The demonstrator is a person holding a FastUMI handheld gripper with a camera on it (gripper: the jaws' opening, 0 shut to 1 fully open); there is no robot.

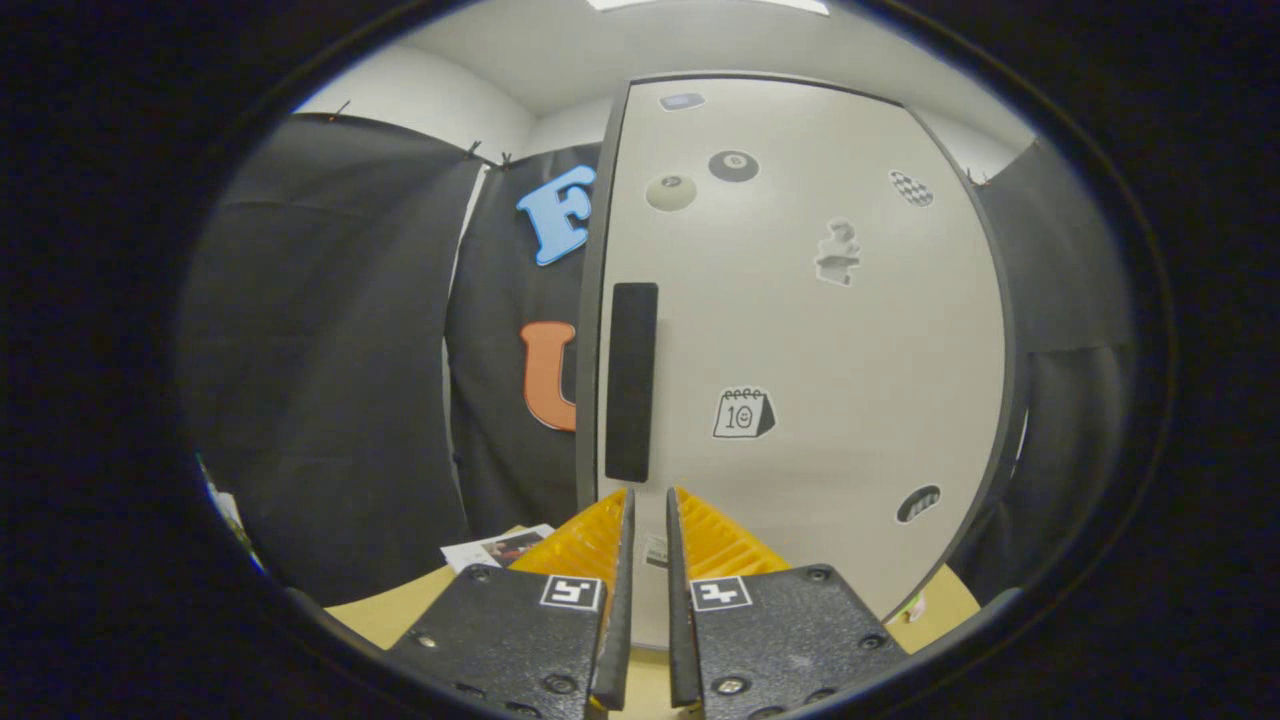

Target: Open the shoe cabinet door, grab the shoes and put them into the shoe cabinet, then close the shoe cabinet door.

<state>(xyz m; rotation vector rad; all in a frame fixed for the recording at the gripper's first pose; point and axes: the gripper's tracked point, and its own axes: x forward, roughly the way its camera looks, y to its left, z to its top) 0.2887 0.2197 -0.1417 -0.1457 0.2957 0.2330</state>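
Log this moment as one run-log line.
tool: nearly shut, holding nothing | cabinet door: closed | handle: just ahead

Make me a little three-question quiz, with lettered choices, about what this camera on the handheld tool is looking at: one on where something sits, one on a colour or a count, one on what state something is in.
1. Where is the long dark handle on the cabinet door?
A. Along the door's left edge, just beyond the gripper
B. In the middle of the door
C. At the door's far right edge

2. How many ball stickers are near the top of the door?
A. None
B. Two
C. Five

3. How do the jaws stand?
A. Spread wide apart
B. Nearly together, with a narrow gap and nothing between them
C. Clamped on a shoe

Answers:
1. A, the handle runs upright beside the door's left edge, just above the fingertips.
2. B, a pale ball sticker and a dark ball sticker sit side by side.
3. B, only a thin slit separates them and nothing is held.
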